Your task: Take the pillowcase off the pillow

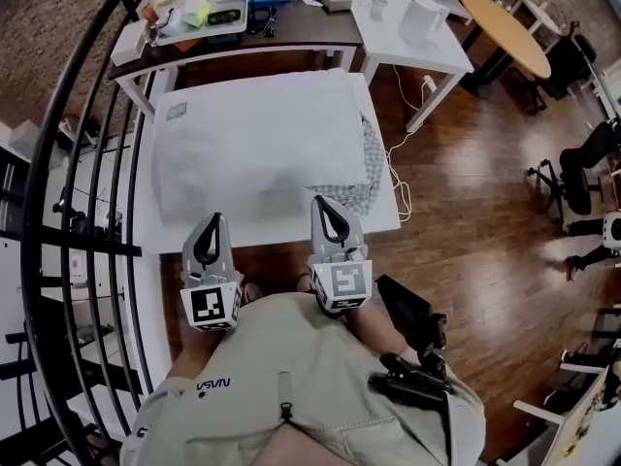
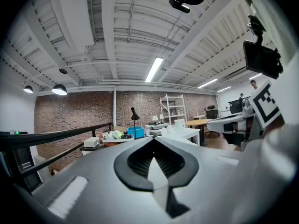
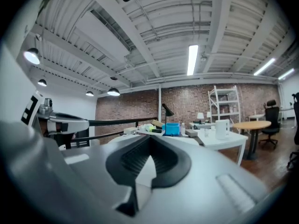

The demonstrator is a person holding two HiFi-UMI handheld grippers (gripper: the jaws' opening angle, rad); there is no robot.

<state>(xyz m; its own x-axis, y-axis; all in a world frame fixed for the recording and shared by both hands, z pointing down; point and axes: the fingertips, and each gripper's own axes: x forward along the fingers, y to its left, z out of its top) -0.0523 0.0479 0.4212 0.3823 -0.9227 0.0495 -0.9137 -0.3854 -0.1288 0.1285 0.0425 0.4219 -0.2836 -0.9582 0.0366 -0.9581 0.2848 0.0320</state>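
While pillow (image 1: pixel 257 144) lies flat, cluttered desk (image 1: pixel 291 35) stands beyond.

The left claw (image 1: pixel 215 219) and the right claw (image 1: pixel 321 203) have pale grey shells with black ribbed pads (image 2: pixel 138 161) shaped into a teardrop loop. Each carries a white cube (image 1: pixel 212 305) printed with black square markers. The person wears a beige top (image 1: pixel 320 357) with a small dark logo (image 1: pixel 214 384) and what may be a zip pull (image 1: pixel 284 409).

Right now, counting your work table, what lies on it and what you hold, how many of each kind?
Table: 1
Pillow: 1
Pillowcase: 1
Tongs: 2 (left tongs, right tongs, both shut, empty)
Total: 5
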